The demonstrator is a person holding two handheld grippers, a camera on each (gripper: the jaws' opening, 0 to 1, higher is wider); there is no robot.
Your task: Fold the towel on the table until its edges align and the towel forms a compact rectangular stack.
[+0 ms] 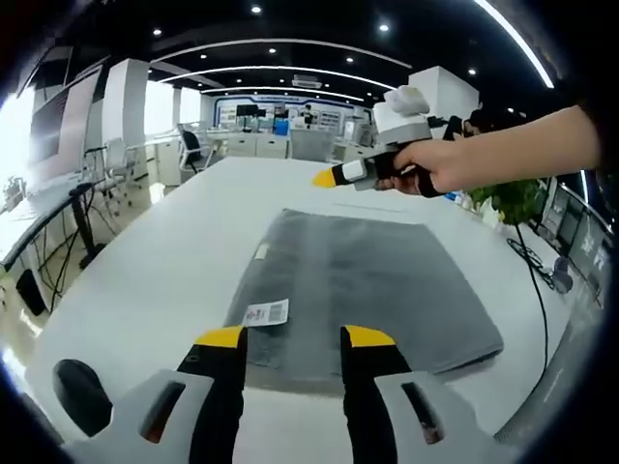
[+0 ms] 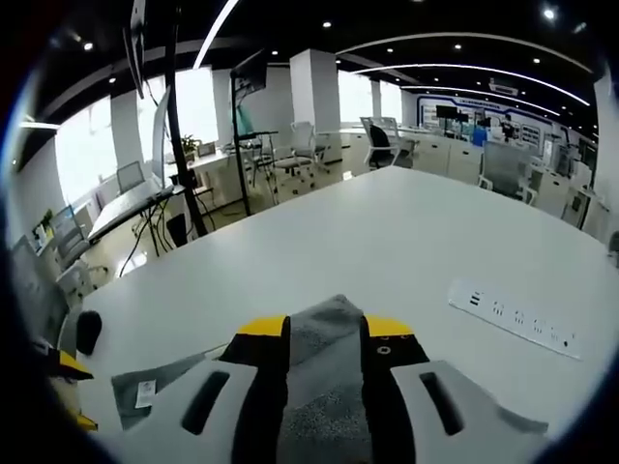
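The grey towel (image 1: 363, 290) is laid flat on the white table (image 1: 155, 271) — no neat stack is made yet. The left gripper (image 1: 295, 336) is held apart. The right gripper (image 2: 325, 327) is clamped on a towel corner — more folds are needed.

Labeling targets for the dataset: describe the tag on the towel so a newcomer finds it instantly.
Start at the big white table, then the gray towel lying flat on it. The tag sits at the towel's corner just ahead of the left gripper. It is a small white label printed with a barcode, the one bright patch on the gray cloth.
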